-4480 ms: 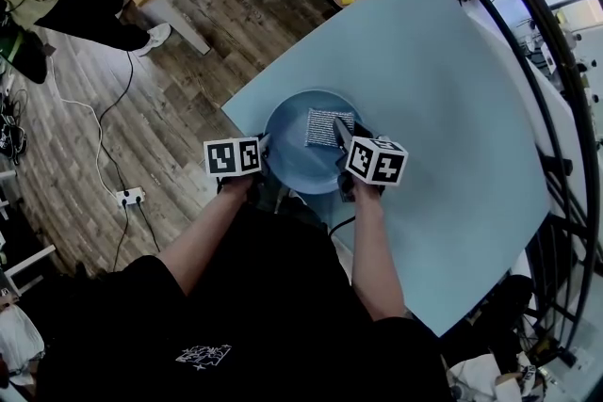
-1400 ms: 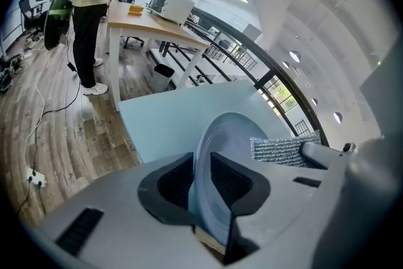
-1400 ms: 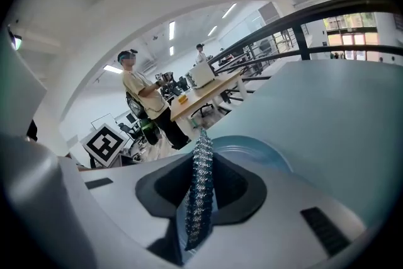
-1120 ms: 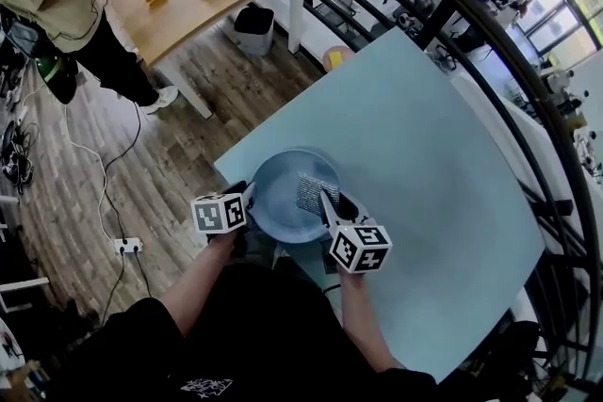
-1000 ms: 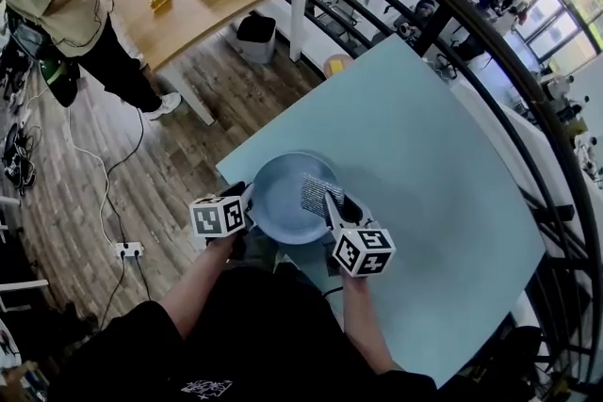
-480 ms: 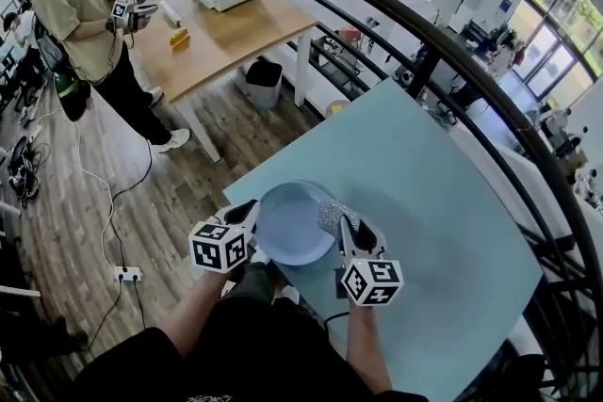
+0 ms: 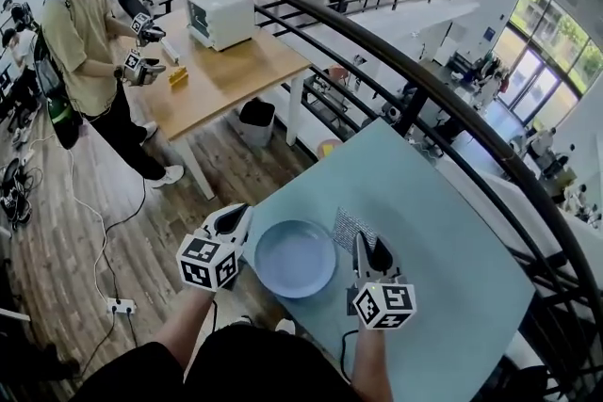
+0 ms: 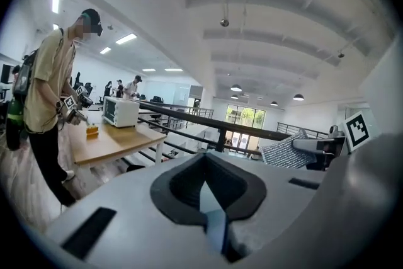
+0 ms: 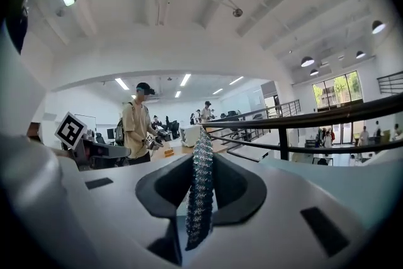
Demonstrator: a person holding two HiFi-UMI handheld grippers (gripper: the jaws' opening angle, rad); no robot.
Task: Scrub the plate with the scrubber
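A round light-blue plate [image 7: 295, 257] lies flat near the left corner of the pale blue table [image 7: 433, 231]. My right gripper [image 7: 367, 245] hovers at the plate's right rim, shut on a silver mesh scrubber [image 7: 349, 226]. In the right gripper view the scrubber [image 9: 201, 186] stands edge-on between the jaws of the right gripper [image 9: 201, 157]. My left gripper [image 7: 241, 216] is just left of the plate and tilted upward. In the left gripper view, the left gripper [image 8: 204, 189] has its jaws nearly together with nothing gripped. That view also shows the scrubber [image 8: 289, 151] at the right.
The table's left edge runs close beside the plate, with wood floor below. A black railing [image 7: 405, 99] crosses behind the table. Beyond it, a person in a beige shirt [image 7: 85, 42] stands at a wooden table [image 7: 226, 66] with a white appliance [image 7: 219, 14].
The scrubber was down on the plate. My right gripper has since lifted it off to the plate's right rim. The left gripper has come away from the left rim, and the head view has tilted up.
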